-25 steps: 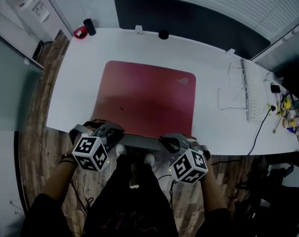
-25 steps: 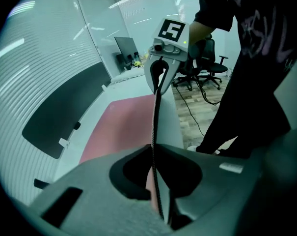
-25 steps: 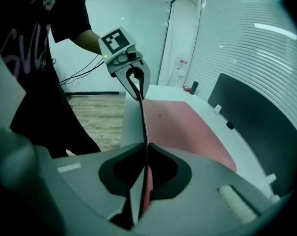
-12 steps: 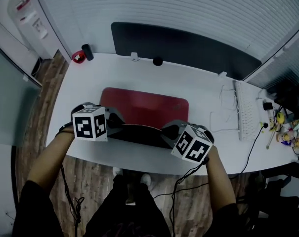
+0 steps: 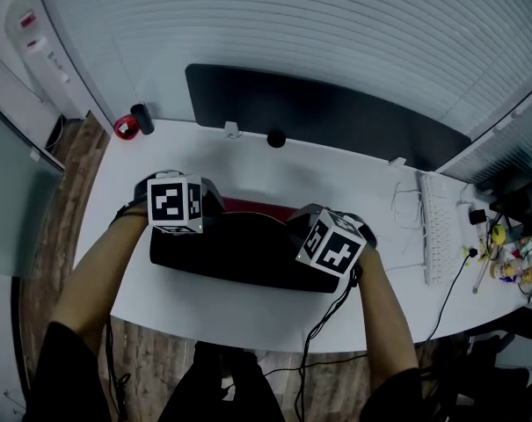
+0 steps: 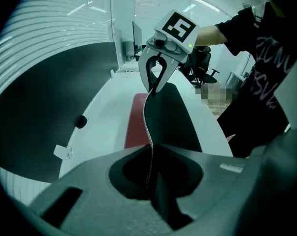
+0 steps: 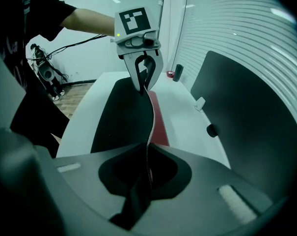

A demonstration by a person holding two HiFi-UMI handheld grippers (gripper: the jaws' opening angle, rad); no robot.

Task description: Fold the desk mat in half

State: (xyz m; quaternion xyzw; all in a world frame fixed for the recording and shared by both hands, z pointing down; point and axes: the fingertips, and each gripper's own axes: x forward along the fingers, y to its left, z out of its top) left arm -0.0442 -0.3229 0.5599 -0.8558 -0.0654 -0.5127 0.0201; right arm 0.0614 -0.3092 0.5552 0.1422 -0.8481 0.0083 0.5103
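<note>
The left claw and right claw each pinch a corner of the mat, which lies doubled over mid-frame on the table; it looks thin, floppy and best held by its corners.

Grey left tool and right tool, black-and-white marker cubes, black printed T-shirt

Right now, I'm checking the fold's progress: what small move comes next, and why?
Probably carry the edge slightly farther and lower it: left tongs and right tongs both pinch the desk mat, and a red strip lies uncovered at its far side.
</note>
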